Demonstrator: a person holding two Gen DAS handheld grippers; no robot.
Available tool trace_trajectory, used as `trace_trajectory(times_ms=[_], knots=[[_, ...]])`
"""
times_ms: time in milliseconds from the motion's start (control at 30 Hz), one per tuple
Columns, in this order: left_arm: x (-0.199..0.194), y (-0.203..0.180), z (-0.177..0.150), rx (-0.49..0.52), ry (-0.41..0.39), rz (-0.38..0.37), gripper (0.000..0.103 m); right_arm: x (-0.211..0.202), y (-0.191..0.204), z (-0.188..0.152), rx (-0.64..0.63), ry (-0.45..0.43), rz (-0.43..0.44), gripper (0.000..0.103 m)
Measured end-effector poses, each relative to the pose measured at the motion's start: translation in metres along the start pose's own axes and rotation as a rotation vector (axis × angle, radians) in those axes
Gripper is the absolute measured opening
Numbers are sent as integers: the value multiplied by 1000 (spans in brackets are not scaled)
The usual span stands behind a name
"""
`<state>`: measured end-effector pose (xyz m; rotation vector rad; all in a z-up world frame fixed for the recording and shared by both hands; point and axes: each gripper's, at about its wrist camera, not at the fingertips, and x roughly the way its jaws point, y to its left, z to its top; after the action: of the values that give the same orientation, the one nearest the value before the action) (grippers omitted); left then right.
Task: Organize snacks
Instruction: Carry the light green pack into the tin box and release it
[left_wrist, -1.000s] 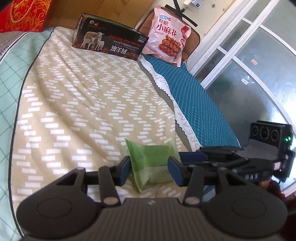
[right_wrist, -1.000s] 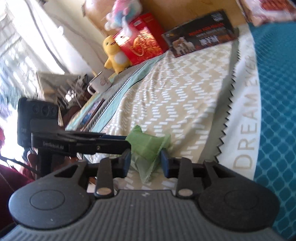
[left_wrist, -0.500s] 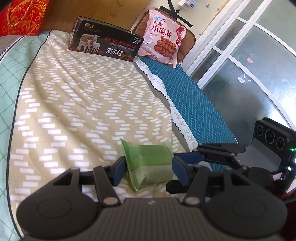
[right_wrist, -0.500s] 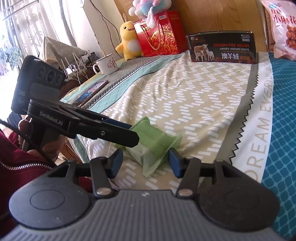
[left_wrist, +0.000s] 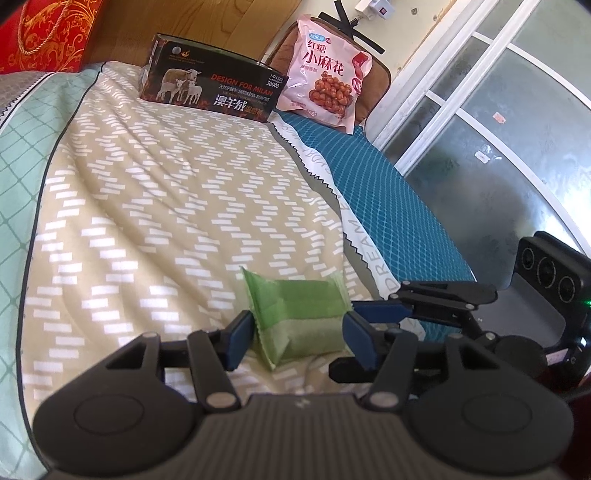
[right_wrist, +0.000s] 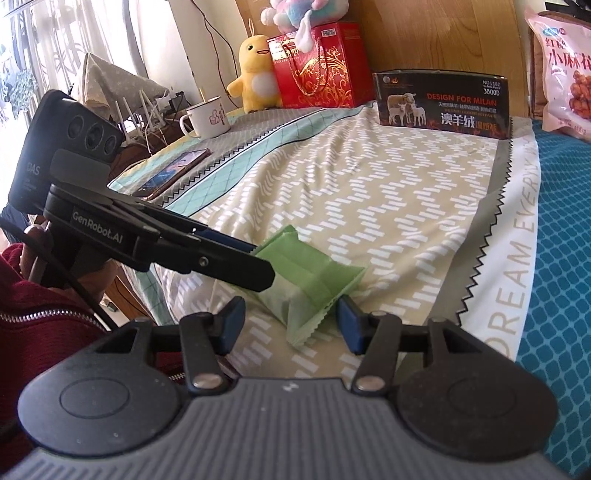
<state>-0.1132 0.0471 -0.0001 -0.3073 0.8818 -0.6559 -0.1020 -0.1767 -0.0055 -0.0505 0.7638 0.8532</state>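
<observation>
A green snack packet (left_wrist: 299, 314) lies on the beige zigzag bedspread (left_wrist: 166, 221) near its front edge. My left gripper (left_wrist: 298, 343) stands open around it, one pad at the packet's left flap and the other just off its right end. My right gripper (right_wrist: 291, 325) also stands open around the same packet (right_wrist: 310, 284) from the other side, with a gap at its left pad. The left gripper's fingers (right_wrist: 221, 258) reach over the packet in the right wrist view. A pink snack bag (left_wrist: 325, 74) leans at the bed's far end.
A black box with sheep on it (left_wrist: 210, 92) stands at the headboard beside the pink bag. A red gift box (right_wrist: 317, 66), a yellow plush duck (right_wrist: 255, 74), a white mug (right_wrist: 205, 118) and a phone (right_wrist: 173, 173) sit at the left. A glass door (left_wrist: 498, 129) is on the right.
Both grippers' jaws have widened and let go of the green packet, which now rests on the bedspread. The right wrist view has rolled back to level.
</observation>
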Motion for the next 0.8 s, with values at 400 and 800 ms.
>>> trace_trajectory(times_ms=[400, 800], knots=[[1, -7, -1, 17, 2, 30, 51, 2, 3, 1, -18, 5, -8, 56], [-9, 4, 13, 3, -37, 30, 45, 4, 4, 17, -71, -19, -52, 35]])
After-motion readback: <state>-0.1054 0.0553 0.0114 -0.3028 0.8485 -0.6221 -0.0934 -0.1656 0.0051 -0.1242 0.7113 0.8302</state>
